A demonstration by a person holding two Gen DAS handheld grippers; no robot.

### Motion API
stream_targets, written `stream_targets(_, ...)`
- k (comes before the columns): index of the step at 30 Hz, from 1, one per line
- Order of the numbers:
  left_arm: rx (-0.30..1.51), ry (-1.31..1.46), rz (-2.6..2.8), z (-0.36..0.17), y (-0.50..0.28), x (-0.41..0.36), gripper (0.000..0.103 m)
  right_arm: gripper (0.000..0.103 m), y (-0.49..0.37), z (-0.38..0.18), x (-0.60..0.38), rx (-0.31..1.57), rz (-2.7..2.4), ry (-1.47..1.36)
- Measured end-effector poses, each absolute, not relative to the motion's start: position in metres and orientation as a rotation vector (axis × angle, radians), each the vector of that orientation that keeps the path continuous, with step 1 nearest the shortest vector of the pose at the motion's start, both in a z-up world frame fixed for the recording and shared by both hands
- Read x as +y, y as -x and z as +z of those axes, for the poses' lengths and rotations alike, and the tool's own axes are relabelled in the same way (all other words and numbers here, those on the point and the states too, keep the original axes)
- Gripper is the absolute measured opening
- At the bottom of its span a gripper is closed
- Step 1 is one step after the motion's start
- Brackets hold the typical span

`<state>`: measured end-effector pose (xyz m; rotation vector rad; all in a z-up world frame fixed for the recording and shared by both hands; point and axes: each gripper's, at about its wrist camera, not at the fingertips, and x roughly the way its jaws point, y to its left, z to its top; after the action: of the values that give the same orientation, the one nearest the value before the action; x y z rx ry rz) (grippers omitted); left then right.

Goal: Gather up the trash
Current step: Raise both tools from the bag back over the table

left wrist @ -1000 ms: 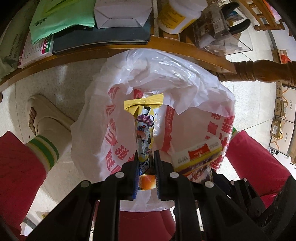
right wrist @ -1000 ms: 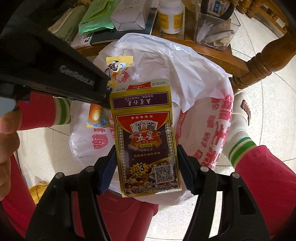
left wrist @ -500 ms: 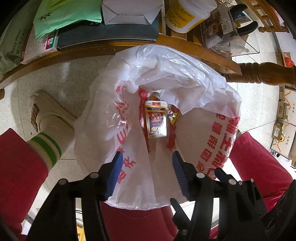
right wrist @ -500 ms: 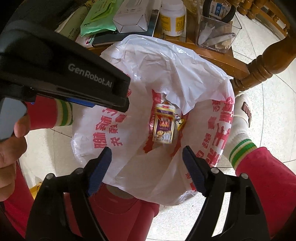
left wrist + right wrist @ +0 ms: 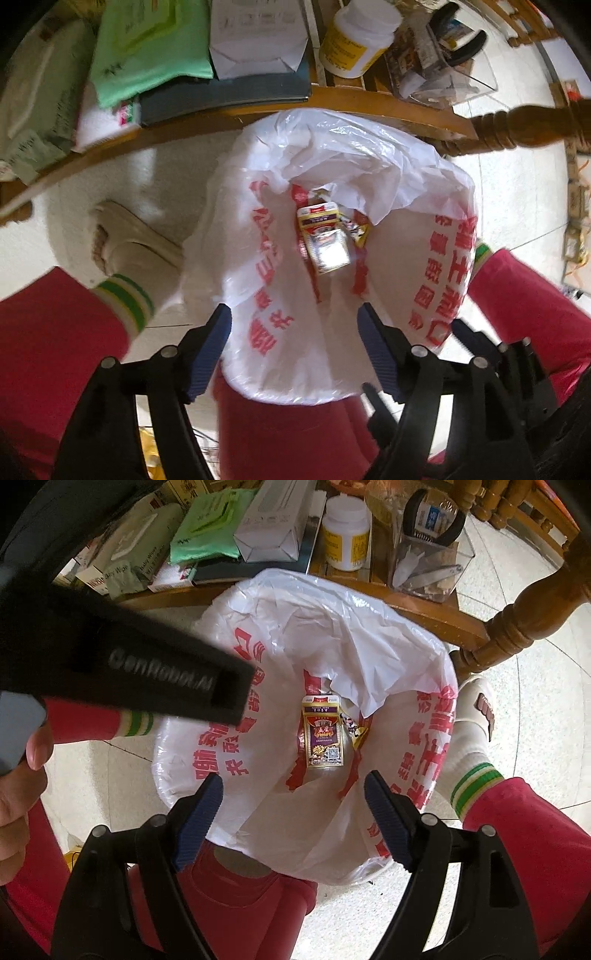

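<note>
Bag [image 5: 417, 258]: thin, soft plastic, mid-frame; grip the rim.
Box [image 5: 323, 738]: light, stiff card, lying inside.
Left gripper [image 5: 295, 343]: jaws spread, empty.
Right gripper [image 5: 293, 812]: jaws spread, empty.

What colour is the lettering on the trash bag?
Red, on the white trash bag. It shows best in the right wrist view.

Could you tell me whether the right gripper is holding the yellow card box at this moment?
No, the right gripper is open and empty, and the yellow card box lies down inside the white plastic bag.
</note>
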<state>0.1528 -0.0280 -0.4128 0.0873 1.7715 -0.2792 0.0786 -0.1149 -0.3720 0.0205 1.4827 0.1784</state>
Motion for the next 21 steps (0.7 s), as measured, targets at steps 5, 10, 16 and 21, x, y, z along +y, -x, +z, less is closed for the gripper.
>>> stream_targets(5,1.699,-0.152,-0.279,-0.374,-0.135,-0.014,0.071,0.081,-0.066,-0.330,-0.124,1.388,0.167,-0.046)
stream_targets(10,1.594,-0.222,-0.309,-0.315,-0.104,0.006,0.076,0.089,-0.048,-0.265,-0.146,1.242,0.149,-0.124)
stream_targets(16,1.503,-0.207,-0.387,-0.223,-0.080,0.035,0.078,0.090,-0.035,-0.172,-0.162,1.087,0.177,-0.086)
stream_targets(21,1.357,-0.153,-0.372,-0.120,-0.087,0.060,0.084,0.096,-0.028,-0.074,-0.156,0.906,0.200,0.055)
